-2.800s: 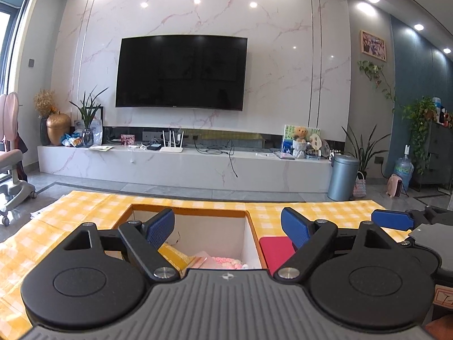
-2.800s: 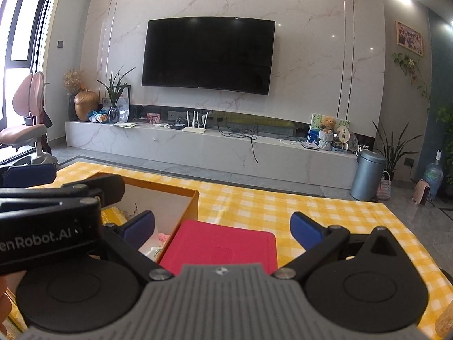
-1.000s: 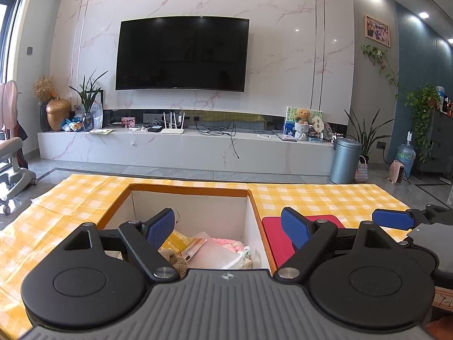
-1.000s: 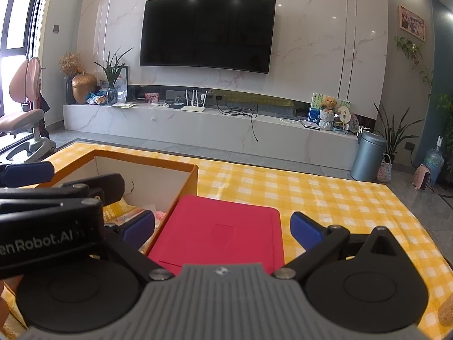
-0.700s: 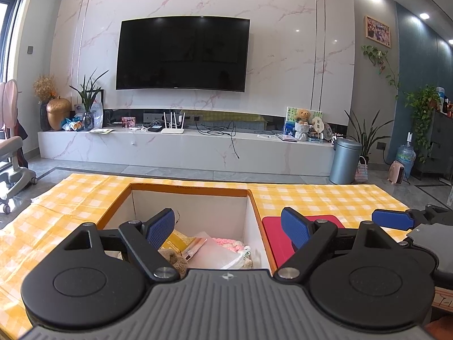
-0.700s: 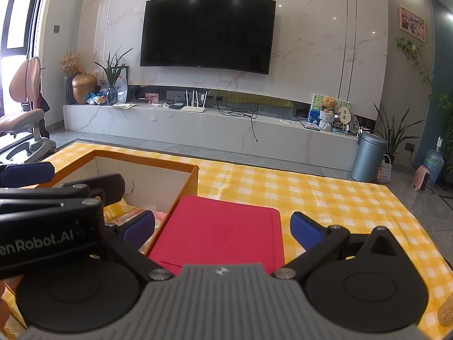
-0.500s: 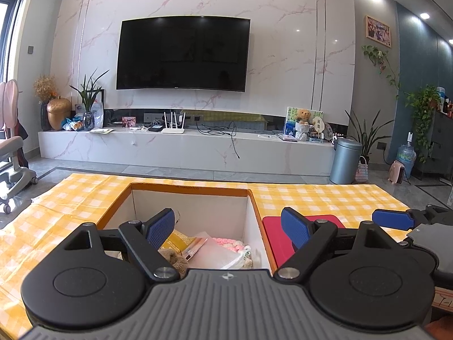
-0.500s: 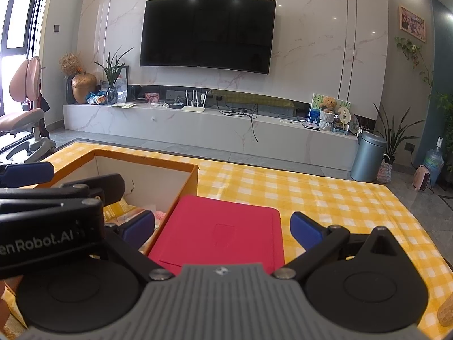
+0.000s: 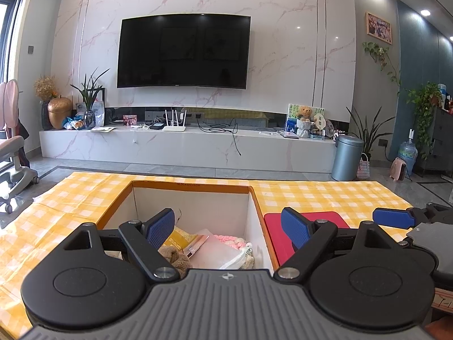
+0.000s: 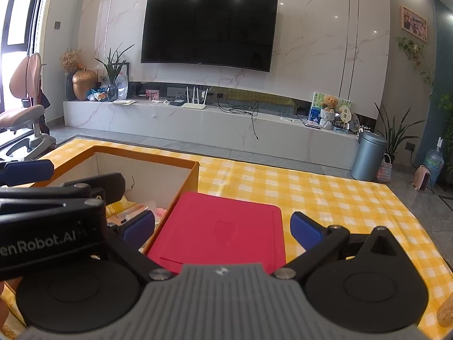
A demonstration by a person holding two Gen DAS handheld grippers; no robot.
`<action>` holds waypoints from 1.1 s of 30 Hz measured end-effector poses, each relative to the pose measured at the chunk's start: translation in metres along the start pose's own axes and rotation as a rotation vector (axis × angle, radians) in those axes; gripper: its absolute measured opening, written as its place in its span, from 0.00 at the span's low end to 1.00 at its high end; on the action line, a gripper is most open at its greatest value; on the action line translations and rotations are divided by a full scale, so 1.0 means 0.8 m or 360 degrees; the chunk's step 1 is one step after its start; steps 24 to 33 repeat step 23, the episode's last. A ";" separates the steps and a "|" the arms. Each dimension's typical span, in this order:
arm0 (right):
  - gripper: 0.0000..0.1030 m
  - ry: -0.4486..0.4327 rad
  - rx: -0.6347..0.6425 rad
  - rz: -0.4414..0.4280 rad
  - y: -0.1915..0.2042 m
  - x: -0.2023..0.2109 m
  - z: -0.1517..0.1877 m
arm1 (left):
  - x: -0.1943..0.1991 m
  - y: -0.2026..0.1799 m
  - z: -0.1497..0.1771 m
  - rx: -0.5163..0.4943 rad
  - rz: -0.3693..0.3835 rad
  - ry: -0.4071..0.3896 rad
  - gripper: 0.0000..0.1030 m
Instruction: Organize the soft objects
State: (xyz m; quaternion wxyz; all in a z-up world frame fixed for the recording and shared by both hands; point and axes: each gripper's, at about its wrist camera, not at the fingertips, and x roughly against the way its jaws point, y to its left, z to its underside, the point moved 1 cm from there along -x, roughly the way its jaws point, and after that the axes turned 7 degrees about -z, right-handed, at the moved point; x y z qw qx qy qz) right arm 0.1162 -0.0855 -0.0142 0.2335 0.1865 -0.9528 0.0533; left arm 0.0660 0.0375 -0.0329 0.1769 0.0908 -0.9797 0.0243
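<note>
The soft objects (image 9: pixel 215 248), among them a pink knitted piece and a brown plush, lie in the open box (image 9: pixel 256 198), just ahead of and between the fingers of the left gripper (image 9: pixel 228 228), which is wide open and holds nothing. The right gripper (image 10: pixel 222 228) is also wide open and empty, with the red flat lid (image 10: pixel 223 232) between its fingers, touching the box's right wall on the yellow checked cloth (image 10: pixel 325 195).
</note>
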 end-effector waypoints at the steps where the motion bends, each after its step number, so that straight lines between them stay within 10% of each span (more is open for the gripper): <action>1: 0.97 0.0002 0.0002 0.0000 0.000 0.000 0.000 | 0.000 0.000 0.001 -0.0002 -0.0003 0.0003 0.97; 33: 0.97 0.0068 0.0015 -0.0025 0.003 -0.013 0.004 | -0.003 -0.002 0.005 -0.0040 -0.0037 0.0089 0.97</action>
